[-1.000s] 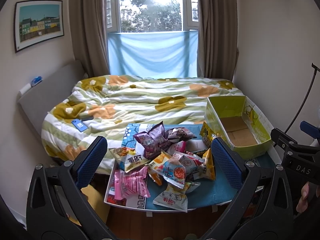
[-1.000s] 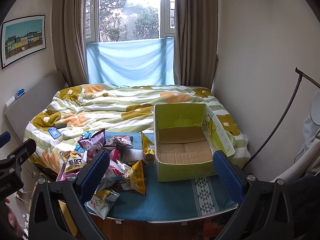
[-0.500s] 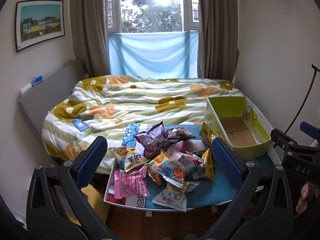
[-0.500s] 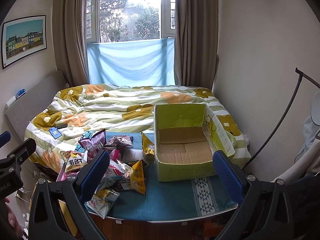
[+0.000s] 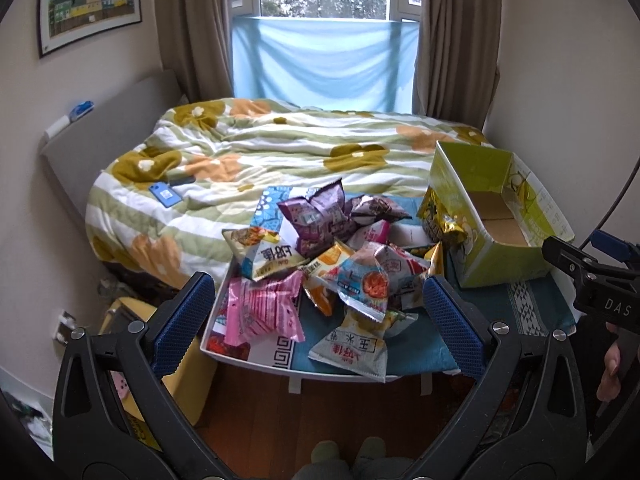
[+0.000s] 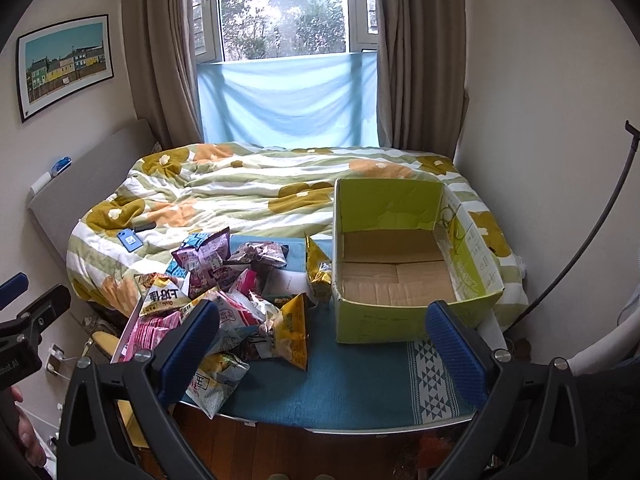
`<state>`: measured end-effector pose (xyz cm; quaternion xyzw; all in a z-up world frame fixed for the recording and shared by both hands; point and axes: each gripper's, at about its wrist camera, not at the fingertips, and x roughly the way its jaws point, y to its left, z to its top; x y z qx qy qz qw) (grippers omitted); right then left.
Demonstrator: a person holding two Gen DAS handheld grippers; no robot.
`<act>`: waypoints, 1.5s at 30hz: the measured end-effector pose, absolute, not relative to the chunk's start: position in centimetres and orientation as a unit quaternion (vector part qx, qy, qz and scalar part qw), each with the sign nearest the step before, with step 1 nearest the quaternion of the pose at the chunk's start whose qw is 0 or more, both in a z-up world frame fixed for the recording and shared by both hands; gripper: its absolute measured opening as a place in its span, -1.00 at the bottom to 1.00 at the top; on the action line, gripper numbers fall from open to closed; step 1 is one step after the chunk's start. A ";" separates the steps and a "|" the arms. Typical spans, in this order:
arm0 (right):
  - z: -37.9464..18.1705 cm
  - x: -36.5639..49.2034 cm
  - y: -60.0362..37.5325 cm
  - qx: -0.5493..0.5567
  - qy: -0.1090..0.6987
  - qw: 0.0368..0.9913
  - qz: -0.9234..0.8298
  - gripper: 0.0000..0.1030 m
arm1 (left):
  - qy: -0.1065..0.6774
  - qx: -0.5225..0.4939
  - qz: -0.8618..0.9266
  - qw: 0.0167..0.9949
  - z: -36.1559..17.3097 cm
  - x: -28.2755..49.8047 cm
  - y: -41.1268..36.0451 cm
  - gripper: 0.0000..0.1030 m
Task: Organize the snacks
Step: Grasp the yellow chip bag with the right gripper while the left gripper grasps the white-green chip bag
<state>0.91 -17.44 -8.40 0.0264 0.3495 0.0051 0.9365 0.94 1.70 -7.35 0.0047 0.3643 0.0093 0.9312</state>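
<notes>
A heap of snack bags (image 5: 340, 268) lies on a low table with a blue cloth (image 6: 360, 376) at the foot of the bed; it also shows in the right wrist view (image 6: 236, 300). An empty green cardboard box (image 6: 400, 264) stands open to the right of the heap, also in the left wrist view (image 5: 496, 216). My left gripper (image 5: 318, 320) is open and empty, held above the near edge of the heap. My right gripper (image 6: 322, 356) is open and empty, above the cloth in front of the box.
The bed with a flowered quilt (image 5: 280, 152) lies behind the table, with a blue phone (image 5: 165, 193) on it. A yellow item (image 5: 128, 316) stands on the floor to the left. Wooden floor (image 5: 304, 412) lies in front. A wall is to the right.
Both grippers have tilted down and moved a little closer to the table; the heap and box sit higher and larger in the views. Nothing on the table has moved.
</notes>
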 end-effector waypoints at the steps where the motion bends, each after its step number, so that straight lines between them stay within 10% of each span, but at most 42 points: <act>1: -9.1 1.2 -17.3 0.026 0.356 0.934 0.012 0.99 | 0.373 0.007 0.004 0.928 -8.4 1.0 1.5 0.99; 23: -24.2 8.9 -16.1 0.038 0.453 0.889 0.064 0.99 | 0.496 0.057 -0.129 0.857 -25.7 9.8 -2.4 0.96; 45: -29.1 13.6 -14.0 0.018 0.471 0.872 0.132 0.95 | 0.526 0.060 -0.168 0.832 -27.5 11.4 -2.4 0.14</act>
